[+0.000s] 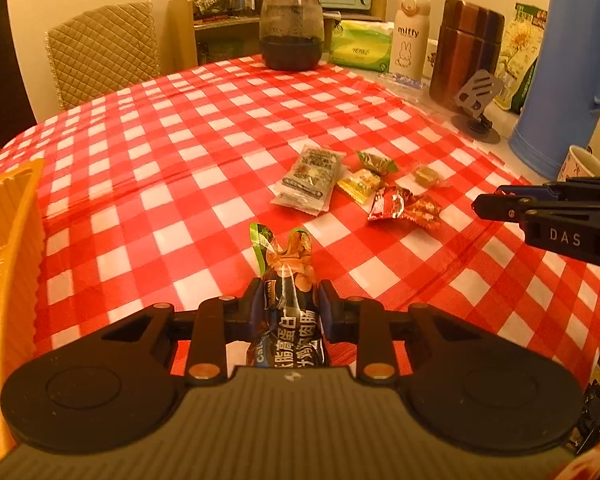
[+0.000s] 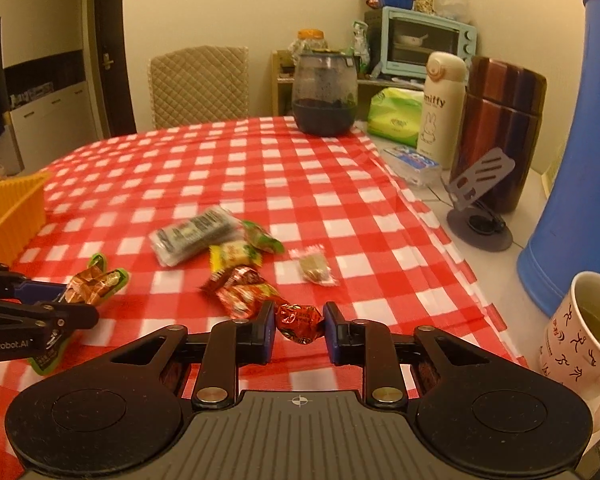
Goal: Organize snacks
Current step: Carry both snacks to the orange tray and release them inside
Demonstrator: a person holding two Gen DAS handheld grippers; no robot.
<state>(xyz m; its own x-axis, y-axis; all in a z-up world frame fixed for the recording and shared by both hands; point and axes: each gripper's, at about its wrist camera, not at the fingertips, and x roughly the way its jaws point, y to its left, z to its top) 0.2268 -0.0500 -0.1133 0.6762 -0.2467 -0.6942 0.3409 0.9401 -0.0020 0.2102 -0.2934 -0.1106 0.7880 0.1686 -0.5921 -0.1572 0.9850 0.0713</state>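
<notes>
Two grippers, each clamped on a snack above the checked tablecloth (image 1: pixel 180 168).

Only the right wrist view shows the mug (image 2: pixel 580 340). The orange bin (image 1: pixel 8 248) stands at the table's left edge. The left gripper (image 1: pixel 286 300) pinches a long dark sausage packet (image 1: pixel 288 320) with green-edged ends; the right gripper (image 2: pixel 299 326) squeezes a crinkled red candy (image 2: pixel 300 322), just short of the loose wrapped snacks (image 2: pixel 236 256) mid-table.

Red-and-white checked tablecloth (image 1: pixel 180 184), orange basket (image 2: pixel 12 212), blue flask (image 1: pixel 560 72)
</notes>
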